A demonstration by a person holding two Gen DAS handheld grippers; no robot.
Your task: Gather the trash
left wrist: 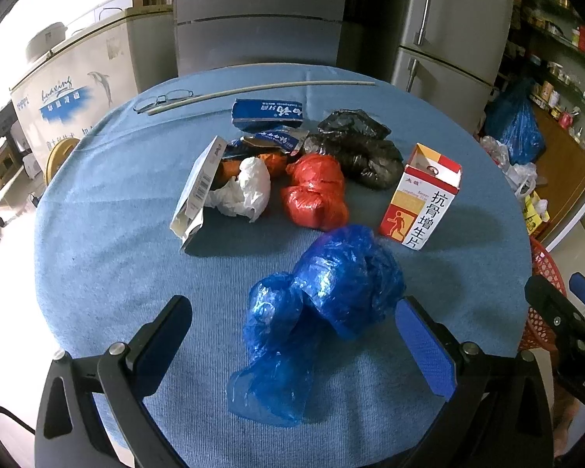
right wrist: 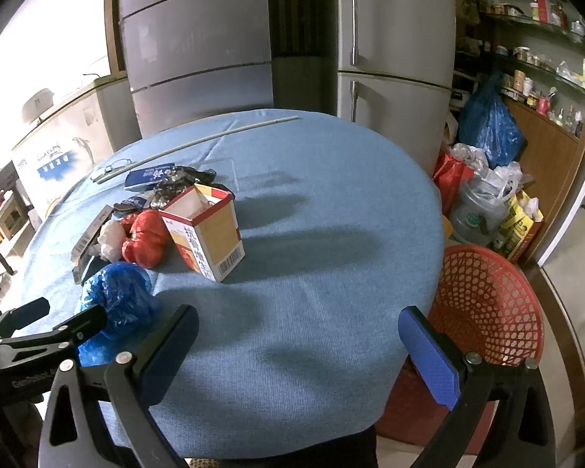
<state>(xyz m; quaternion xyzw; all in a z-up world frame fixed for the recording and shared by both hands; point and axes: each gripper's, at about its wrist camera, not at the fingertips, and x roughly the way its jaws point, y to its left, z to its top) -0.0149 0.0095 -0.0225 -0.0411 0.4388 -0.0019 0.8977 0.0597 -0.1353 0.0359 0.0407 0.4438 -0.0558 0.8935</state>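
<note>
Left wrist view shows my left claw [left wrist: 292,335] spread wide over the round blue-covered counter [left wrist: 109,273], with the crumpled blue plastic bag [left wrist: 316,312] lying between its two fingers; whether either pad touches the bag I cannot tell. Beyond it sits the rest of the trash in a loose cluster: a red plastic bag [left wrist: 316,191] just behind the blue one, a white crumpled bag [left wrist: 245,191] to its left, a black bag [left wrist: 358,152] farther back, and an orange bundle [left wrist: 269,165] partly hidden behind the white one. A white carton [left wrist: 199,191] leans beside the white bag, two flattened blue toothpaste boxes [left wrist: 267,115] lie behind the heap, and an upright, open-topped medicine box [left wrist: 421,195] stands to the right of the red bag. Near the far edge rest a pair of glasses [left wrist: 163,101] and a long thin stick [left wrist: 261,91].

From the right wrist view my right claw [right wrist: 296,355] is also spread wide and holds nothing, over a bare stretch of the counter near its right edge. A red mesh basket [right wrist: 487,304] stands on the floor just beside the counter, below that claw's right finger
</note>
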